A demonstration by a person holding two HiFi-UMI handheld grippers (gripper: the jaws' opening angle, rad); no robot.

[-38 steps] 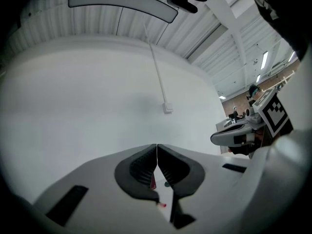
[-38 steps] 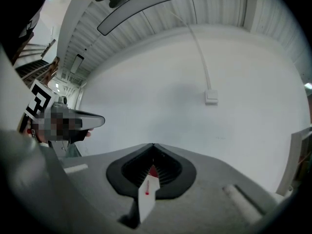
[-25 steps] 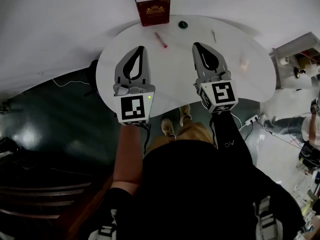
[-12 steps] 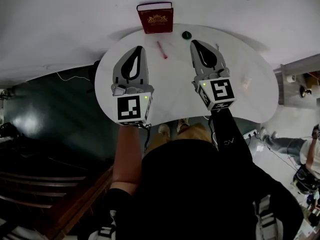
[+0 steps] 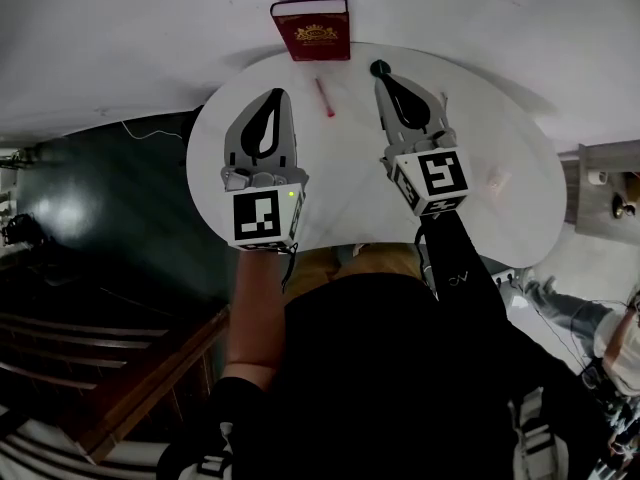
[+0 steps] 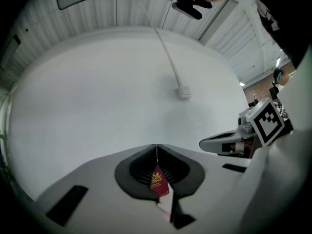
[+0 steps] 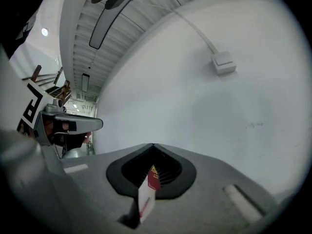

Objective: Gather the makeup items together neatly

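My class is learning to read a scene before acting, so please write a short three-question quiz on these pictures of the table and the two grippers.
1. True or false: the left gripper holds the red pencil.
2. Where does the red box stand? A) at the far edge of the table, by the wall; B) between the two grippers; C) on the floor.
3. In the head view, what shows right at the tip of the right gripper?
Key: 1. False; both grippers are shut and empty. 2. A. 3. The small dark round item.
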